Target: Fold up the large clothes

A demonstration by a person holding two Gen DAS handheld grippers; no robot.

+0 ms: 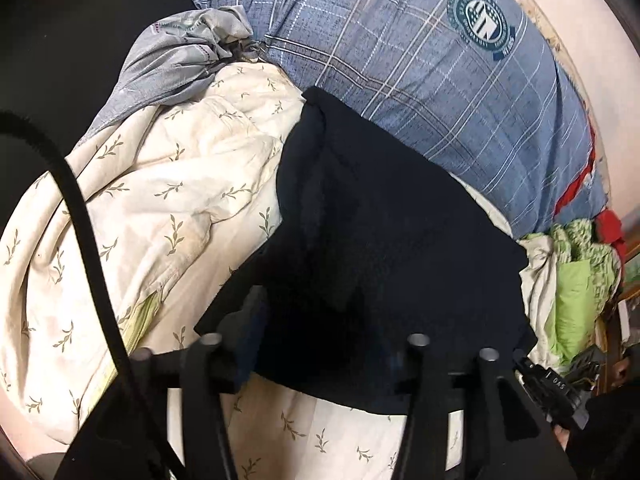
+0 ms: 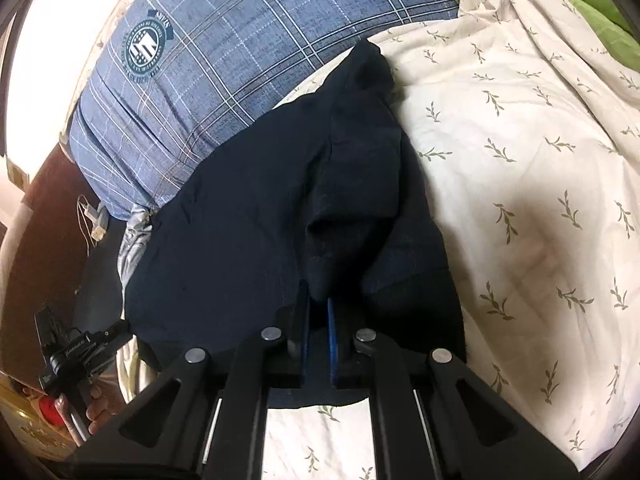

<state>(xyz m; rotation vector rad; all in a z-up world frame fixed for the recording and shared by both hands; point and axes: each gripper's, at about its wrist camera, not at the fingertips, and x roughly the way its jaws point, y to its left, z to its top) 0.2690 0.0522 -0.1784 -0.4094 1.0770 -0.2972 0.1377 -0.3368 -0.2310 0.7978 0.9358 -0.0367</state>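
Pale wall (image 2: 44, 32) behind a bed's leaf-print cream quilt (image 2: 520, 160) (blue plaid pillow (image 1: 400, 60) alongside)

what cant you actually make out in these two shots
- Left wrist view: the left gripper fingertips merge into the dark garment, so whether the jaws pinch cloth is unclear.
- Left wrist view: the garment's near hem is cut off behind the gripper frame.
- Both views: the garment is too dark to show its type or seams.
- Right wrist view: cloth covers the right gripper tips.
- Plaid pillow crest lettering is too small.
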